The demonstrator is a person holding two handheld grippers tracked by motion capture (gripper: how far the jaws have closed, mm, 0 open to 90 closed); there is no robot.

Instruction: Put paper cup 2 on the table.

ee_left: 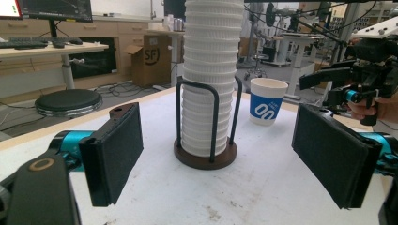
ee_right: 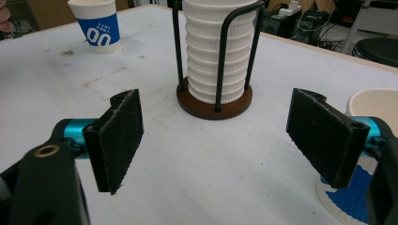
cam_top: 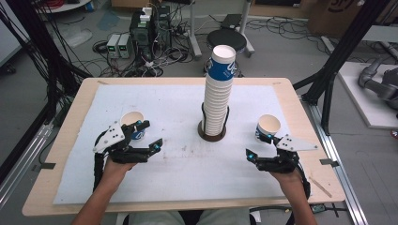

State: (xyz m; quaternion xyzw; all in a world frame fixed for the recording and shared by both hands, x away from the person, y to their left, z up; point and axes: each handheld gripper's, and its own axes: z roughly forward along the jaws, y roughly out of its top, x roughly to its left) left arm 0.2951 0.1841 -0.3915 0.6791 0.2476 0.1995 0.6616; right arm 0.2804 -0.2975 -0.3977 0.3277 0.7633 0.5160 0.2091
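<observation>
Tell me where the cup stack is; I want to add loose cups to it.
In the high view the cup stack stands in its wire holder at the table's centre, between two loose cups.

The cup stack (cam_top: 218, 93) in its holder (cam_top: 212, 133) blocks the table's middle; bare cloth (cam_top: 187, 164) lies open between both grippers

Light wooden table (cam_top: 300, 117) under white sheet (cam_top: 178, 164). Beyond its far edge: round black stool (cam_top: 227, 39), black computer towers (cam_top: 151, 29), tangled cables on grey concrete floor (cam_top: 281, 51). Cardboard box (cam_top: 334, 14) far right.
</observation>
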